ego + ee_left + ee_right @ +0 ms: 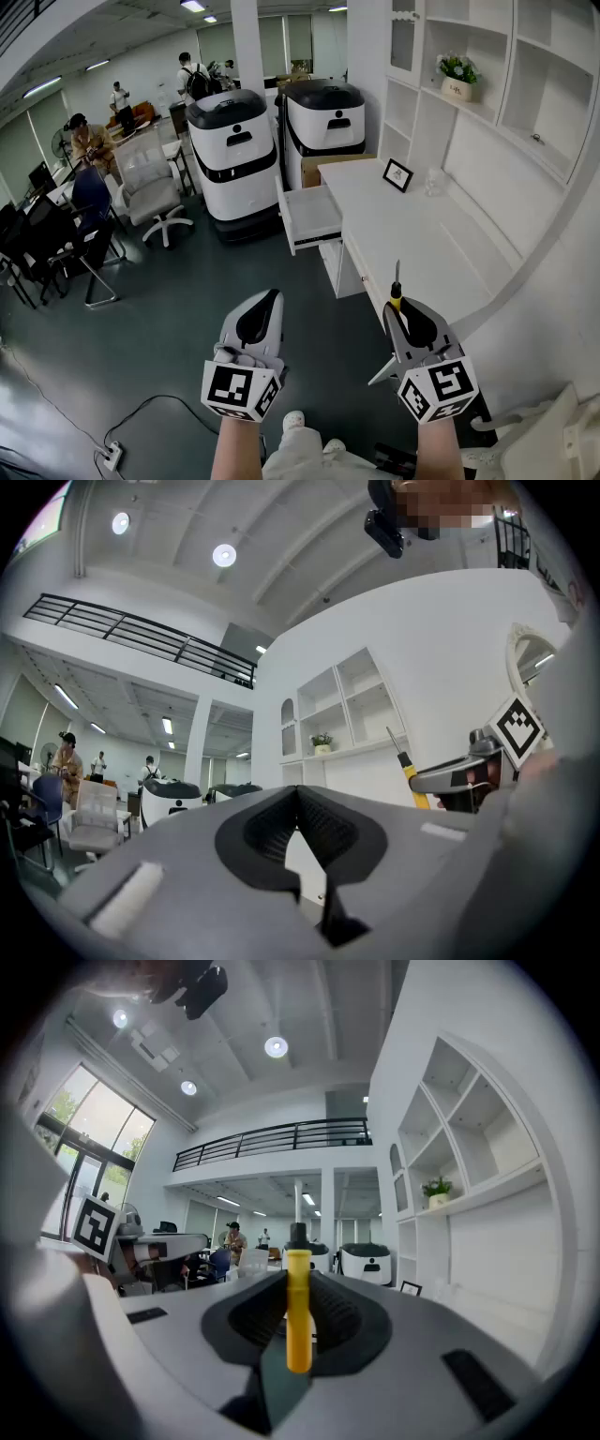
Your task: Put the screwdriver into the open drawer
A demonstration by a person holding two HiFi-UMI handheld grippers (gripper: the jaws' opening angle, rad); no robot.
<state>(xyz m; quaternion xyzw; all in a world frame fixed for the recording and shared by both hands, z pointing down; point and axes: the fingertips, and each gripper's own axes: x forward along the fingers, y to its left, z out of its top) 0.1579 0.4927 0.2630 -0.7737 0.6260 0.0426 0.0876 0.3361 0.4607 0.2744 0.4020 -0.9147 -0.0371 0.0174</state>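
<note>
One screwdriver stands clamped in right gripper jaws; left gripper jaws are closed.

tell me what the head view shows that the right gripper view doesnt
Only the head view: the open drawer and the dark floor. Only the right gripper view: the right gripper's jaws seen close up, closed on the yellow handle, plus a railed balcony overhead. Both: the screwdriver held upright, the potted plant and the picture frame.
</note>
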